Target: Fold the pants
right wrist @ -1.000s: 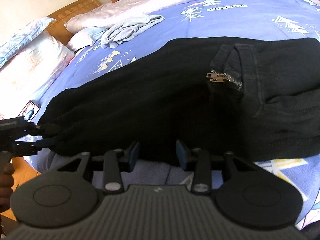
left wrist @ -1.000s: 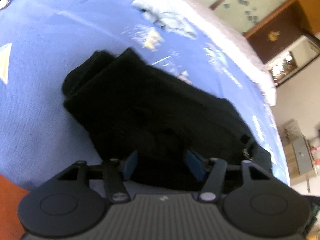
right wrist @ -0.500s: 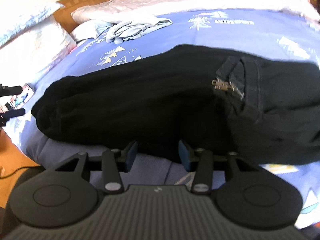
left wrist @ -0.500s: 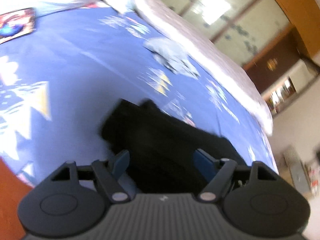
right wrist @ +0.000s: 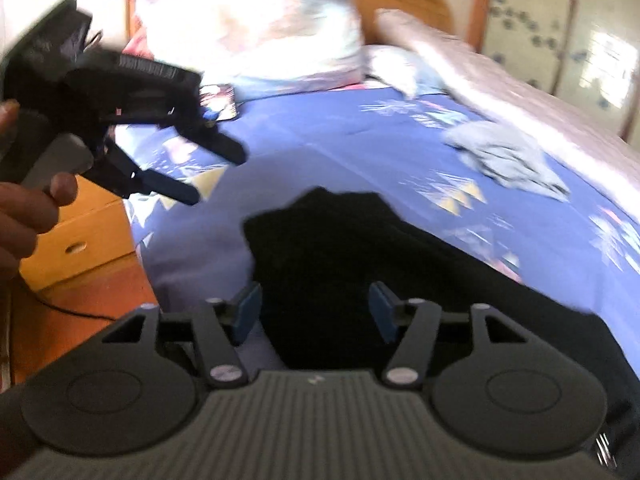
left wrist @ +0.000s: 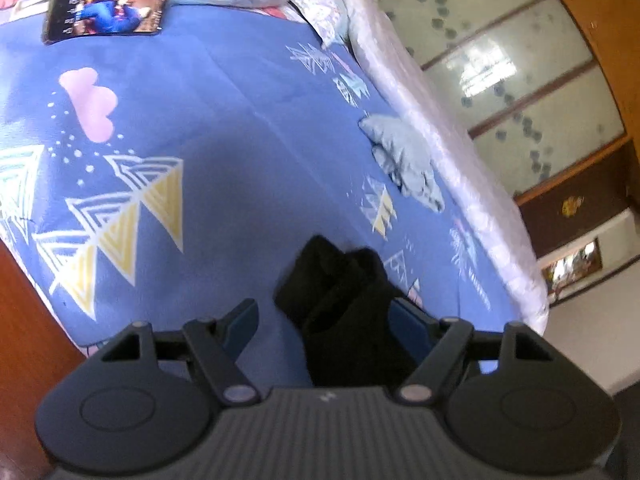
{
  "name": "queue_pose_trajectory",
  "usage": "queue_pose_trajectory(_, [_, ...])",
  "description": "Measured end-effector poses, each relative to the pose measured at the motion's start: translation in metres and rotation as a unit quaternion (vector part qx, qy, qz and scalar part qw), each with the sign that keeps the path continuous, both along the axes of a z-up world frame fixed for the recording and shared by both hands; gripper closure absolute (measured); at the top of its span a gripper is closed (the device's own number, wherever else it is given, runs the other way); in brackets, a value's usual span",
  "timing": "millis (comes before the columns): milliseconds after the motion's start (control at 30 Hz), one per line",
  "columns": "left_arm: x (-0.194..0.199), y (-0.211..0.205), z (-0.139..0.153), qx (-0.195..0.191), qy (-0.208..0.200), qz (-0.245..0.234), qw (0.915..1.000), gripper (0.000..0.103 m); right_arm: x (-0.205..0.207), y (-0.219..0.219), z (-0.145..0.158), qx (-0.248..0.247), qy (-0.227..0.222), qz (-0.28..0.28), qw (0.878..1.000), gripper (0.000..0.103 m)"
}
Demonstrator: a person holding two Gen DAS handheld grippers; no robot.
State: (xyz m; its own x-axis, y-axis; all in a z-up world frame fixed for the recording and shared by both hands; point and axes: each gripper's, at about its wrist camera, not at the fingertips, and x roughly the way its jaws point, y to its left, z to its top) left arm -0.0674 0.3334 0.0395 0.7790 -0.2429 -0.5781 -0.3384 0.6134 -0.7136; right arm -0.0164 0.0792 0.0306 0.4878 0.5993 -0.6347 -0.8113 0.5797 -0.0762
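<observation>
Black pants [right wrist: 360, 280] on bed [left wrist: 224, 128], long axis running right of cuff end; right gripper [right wrist: 316, 312] fingers opening, astride cuff, nearer; left gripper [right wrist: 192, 172] fingers open, empty.

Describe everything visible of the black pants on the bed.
The black pants look like soft, dark cloth, folded into a long bundle lying flat on the blue patterned bedsheet. Their narrow leg end shows layered edges. Neither gripper presses them; the cloth lies below the open fingers. The waist end is out of view.
</observation>
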Motion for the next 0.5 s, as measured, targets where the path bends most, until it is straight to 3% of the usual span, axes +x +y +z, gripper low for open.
queue_pose_trajectory(133, [-0.002,0.010,-0.006,-0.009,0.002,0.008,0.9999,0.029,0.011,0.040,-0.016,-0.019,0.020,0.016,0.999,0.042])
queue_pose_trajectory(200, [0.000,0.014,-0.011,-0.013,0.006,0.008,0.9999,0.029,0.014,0.058,-0.024,-0.047,-0.007,0.011,0.999,0.063])
queue_pose_trajectory(267, [0.004,0.017,-0.015,-0.017,0.010,0.006,0.9998,0.029,0.022,0.067,-0.026,-0.065,-0.023,-0.001,0.998,0.072])
queue_pose_trajectory(333, [0.009,0.018,-0.019,-0.018,0.012,0.002,0.9998,0.029,0.033,0.063,-0.017,-0.039,-0.011,-0.019,0.999,0.084])
queue_pose_trajectory(433, [0.015,0.022,-0.026,-0.025,0.014,0.000,0.9996,0.029,0.037,0.046,0.006,0.041,-0.032,-0.055,0.997,0.084])
queue_pose_trajectory(500, [0.018,0.025,-0.031,-0.034,0.015,0.001,0.9993,0.029,0.044,0.034,0.012,0.079,-0.021,-0.079,0.994,0.084])
